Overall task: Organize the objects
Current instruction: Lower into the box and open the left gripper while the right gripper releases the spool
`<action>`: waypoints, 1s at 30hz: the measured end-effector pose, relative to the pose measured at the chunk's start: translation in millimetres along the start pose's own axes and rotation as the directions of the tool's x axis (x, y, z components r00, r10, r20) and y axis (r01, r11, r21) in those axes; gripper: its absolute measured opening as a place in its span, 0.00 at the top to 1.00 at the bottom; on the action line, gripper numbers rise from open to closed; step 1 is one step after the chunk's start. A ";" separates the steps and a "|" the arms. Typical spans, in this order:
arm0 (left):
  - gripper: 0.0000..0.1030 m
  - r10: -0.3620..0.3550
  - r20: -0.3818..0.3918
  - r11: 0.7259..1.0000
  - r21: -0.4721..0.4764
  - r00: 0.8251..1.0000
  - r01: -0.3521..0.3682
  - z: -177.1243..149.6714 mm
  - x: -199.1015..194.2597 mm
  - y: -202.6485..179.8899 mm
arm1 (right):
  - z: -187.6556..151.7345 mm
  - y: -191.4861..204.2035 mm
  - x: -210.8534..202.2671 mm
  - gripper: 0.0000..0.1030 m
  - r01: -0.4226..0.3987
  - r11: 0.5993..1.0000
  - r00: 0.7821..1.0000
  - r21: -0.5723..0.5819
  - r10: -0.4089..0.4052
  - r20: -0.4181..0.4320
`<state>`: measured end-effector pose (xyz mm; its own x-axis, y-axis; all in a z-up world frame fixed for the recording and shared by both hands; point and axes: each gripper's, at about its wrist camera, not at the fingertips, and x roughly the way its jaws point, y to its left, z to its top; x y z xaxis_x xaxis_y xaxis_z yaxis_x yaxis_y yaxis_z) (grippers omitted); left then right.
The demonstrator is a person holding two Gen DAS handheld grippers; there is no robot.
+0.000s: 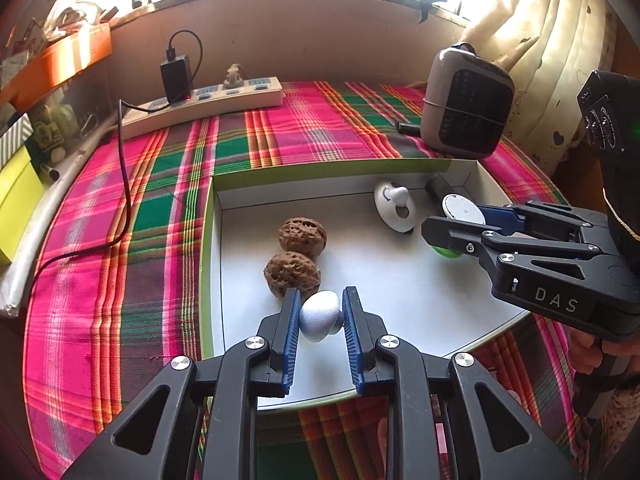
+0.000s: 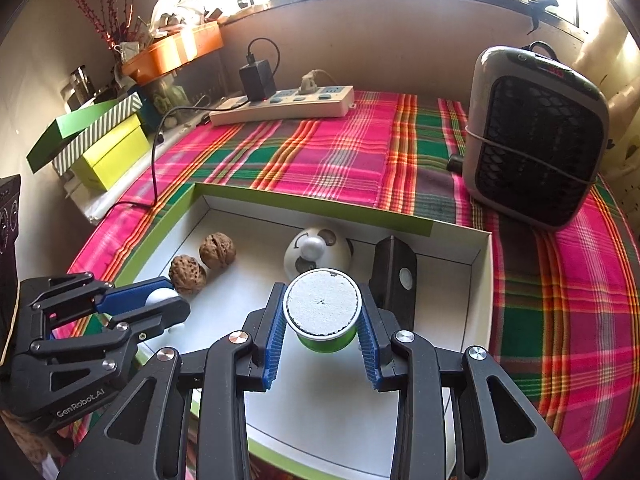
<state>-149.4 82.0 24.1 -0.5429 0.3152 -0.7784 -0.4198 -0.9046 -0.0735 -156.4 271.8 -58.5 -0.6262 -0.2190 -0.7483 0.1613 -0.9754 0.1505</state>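
Two grippers each hold something over the white tray [image 1: 420,300]. The left gripper [image 1: 320,312] at the lower centre of its frame has its blue pads clamped on a pale egg-shaped piece [image 1: 320,314], just beside the nearer of two walnuts [image 1: 292,272] — the other walnut [image 1: 303,237] lies touching or nearly touching it, further up. The right gripper [image 2: 322,312], lower centre of its own view, is closed on a small green cup [image 2: 323,312] with a white, grainy lid. Behind the cup in that view sit a white dome with a knob [image 2: 318,256] and a black oblong case [image 2: 394,276], near the tray's far wall. The tray rests on a pink-and-green plaid cloth [image 2: 320,156]; a power strip [image 2: 284,106] lies at upper centre, a grey fan heater [image 2: 536,136] at the right.
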 end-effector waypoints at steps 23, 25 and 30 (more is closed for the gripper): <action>0.81 0.033 -0.013 0.999 0.007 0.999 -0.033 0.2 10.0 1.7 | 0.9 6.4 16.5 0.66 0.030 0.998 0.999 -0.054 -0.032 -0.024; 0.81 0.033 -0.013 0.999 0.007 0.999 -0.033 -0.1 10.0 1.7 | 1.2 6.4 17.0 0.66 0.034 0.998 0.999 -0.057 -0.035 -0.021; 0.80 0.046 -0.013 0.999 0.018 0.999 -0.045 -0.7 11.0 1.4 | 0.9 5.8 17.2 0.66 0.029 0.998 0.999 -0.055 -0.030 -0.020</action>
<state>-155.5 84.0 15.1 -0.5517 0.2698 -0.7892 -0.4079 -0.9127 -0.0269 -166.9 262.4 -69.9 -0.6150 -0.1893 -0.7654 0.1848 -0.9783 0.0935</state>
